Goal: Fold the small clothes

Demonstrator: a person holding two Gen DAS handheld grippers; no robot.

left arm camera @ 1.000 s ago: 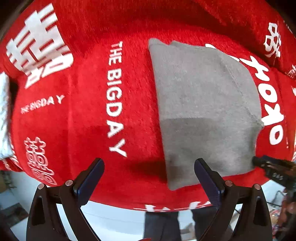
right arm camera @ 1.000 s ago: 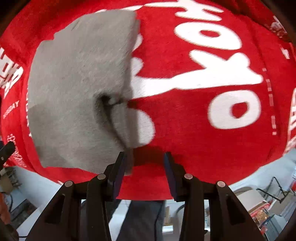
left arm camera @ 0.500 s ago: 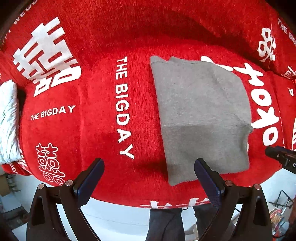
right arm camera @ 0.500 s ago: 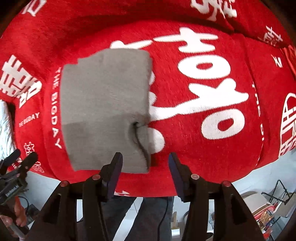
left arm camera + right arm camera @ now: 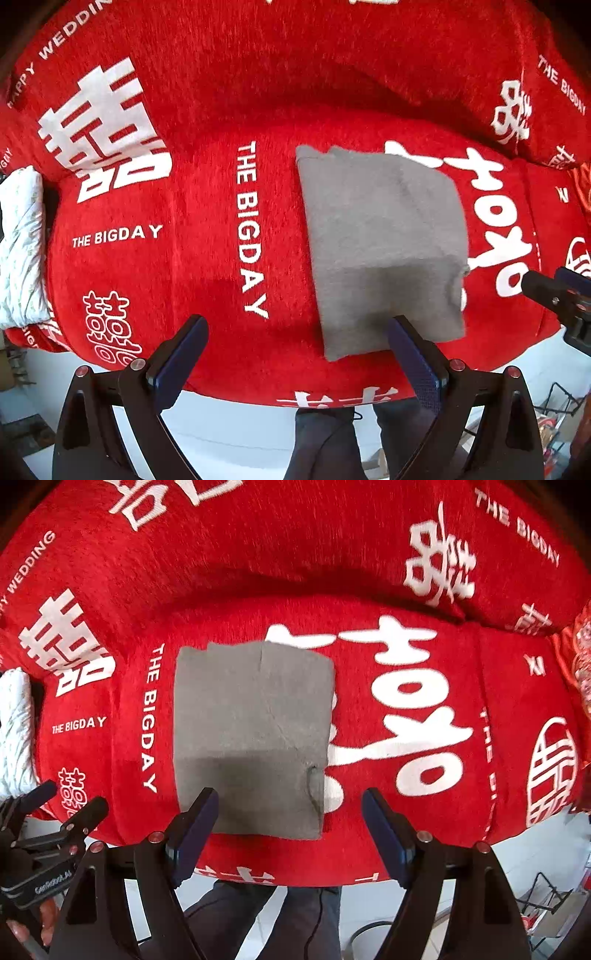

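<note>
**Both grippers up, nothing held**

Left gripper [image 5: 297,352] hangs wide open, empty. Right gripper [image 5: 290,825] is opening, nothing between its pads. Below and ahead of both, the folded grey cloth [image 5: 251,734] lies flat on the red printed cover [image 5: 406,812].

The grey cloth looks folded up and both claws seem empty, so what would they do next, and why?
Probably lift both clear. The grey cloth lies as a flat folded rectangle on the red blanket; the left gripper is open and empty, and the right gripper is opening, holding nothing.
</note>
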